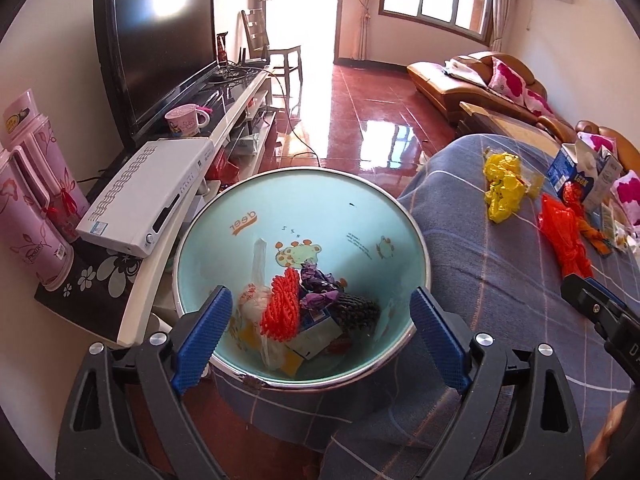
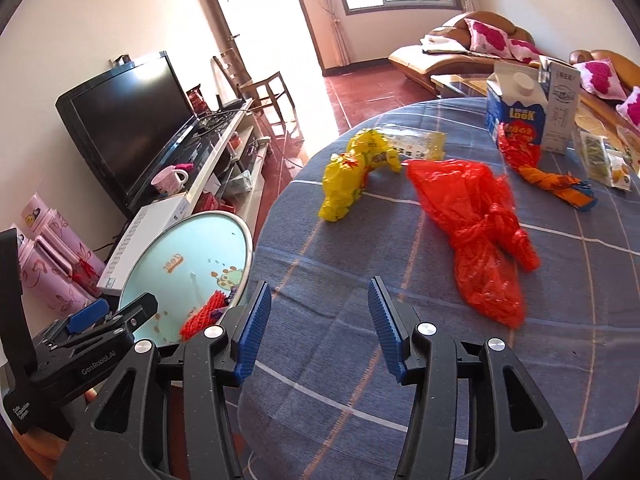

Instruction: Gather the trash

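The left gripper [image 1: 320, 340] is hanging over the bin [image 1: 224, 216], fingers spread wide and holding nothing. Inside the bin, orange netting [image 1: 282, 306], a purple wrapper [image 1: 318, 290] and a white bag [image 1: 252, 300] are lying. The right gripper [image 2: 318, 328], also spread and empty, is hovering over the table [image 2: 400, 380] beside the bin, pointing toward the red bag [image 2: 476, 232]. Beyond the red bag, a yellow bag [image 2: 352, 172] and a carton [image 2: 520, 112] are sitting.

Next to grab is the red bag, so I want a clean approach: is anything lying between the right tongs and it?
Nothing visible: only bare tablecloth lies between the open right tongs and the red bag. The yellow bag sits off to the left.
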`<action>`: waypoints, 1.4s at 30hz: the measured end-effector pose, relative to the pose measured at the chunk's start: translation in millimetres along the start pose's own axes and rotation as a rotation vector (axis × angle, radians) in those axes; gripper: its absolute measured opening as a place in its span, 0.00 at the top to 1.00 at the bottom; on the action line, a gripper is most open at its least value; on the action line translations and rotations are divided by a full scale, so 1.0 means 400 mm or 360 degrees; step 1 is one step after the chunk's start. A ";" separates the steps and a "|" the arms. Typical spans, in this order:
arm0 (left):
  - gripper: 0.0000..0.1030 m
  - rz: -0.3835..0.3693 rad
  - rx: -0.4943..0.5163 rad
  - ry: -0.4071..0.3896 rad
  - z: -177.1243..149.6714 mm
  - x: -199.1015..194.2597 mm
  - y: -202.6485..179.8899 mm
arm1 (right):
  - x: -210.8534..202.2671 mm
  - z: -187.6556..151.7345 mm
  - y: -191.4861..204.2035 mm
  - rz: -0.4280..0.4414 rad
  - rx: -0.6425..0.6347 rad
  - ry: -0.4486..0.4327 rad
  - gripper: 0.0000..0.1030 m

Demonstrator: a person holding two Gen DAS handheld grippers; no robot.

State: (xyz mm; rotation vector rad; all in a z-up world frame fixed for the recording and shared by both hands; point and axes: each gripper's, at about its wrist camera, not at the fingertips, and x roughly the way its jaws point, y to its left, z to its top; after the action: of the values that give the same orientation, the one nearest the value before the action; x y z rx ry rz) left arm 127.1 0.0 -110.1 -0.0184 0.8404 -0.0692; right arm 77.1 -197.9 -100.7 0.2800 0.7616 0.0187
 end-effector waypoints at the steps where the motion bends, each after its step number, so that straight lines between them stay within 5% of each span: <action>1: 0.14 -0.0007 0.0009 -0.0003 -0.003 -0.006 -0.011 | -0.006 -0.004 -0.010 -0.0016 0.0011 -0.0005 0.51; 22: 0.12 -0.0120 0.0248 0.0016 -0.065 -0.015 -0.202 | -0.096 -0.060 -0.281 -0.0234 0.0234 -0.0041 0.47; 35: 0.12 -0.0121 0.0239 0.0025 0.020 0.052 -0.223 | 0.085 0.102 -0.281 -0.0192 0.0074 0.0074 0.35; 42: 0.12 -0.0122 0.0240 0.0015 0.064 0.072 -0.240 | 0.173 0.107 -0.248 -0.0239 -0.0063 0.0164 0.42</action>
State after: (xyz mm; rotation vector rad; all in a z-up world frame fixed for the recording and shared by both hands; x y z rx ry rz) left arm 160.2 -98.2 -110.4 0.0917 0.8424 -0.2047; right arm 148.2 -295.6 -143.6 0.1846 0.8823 -0.0942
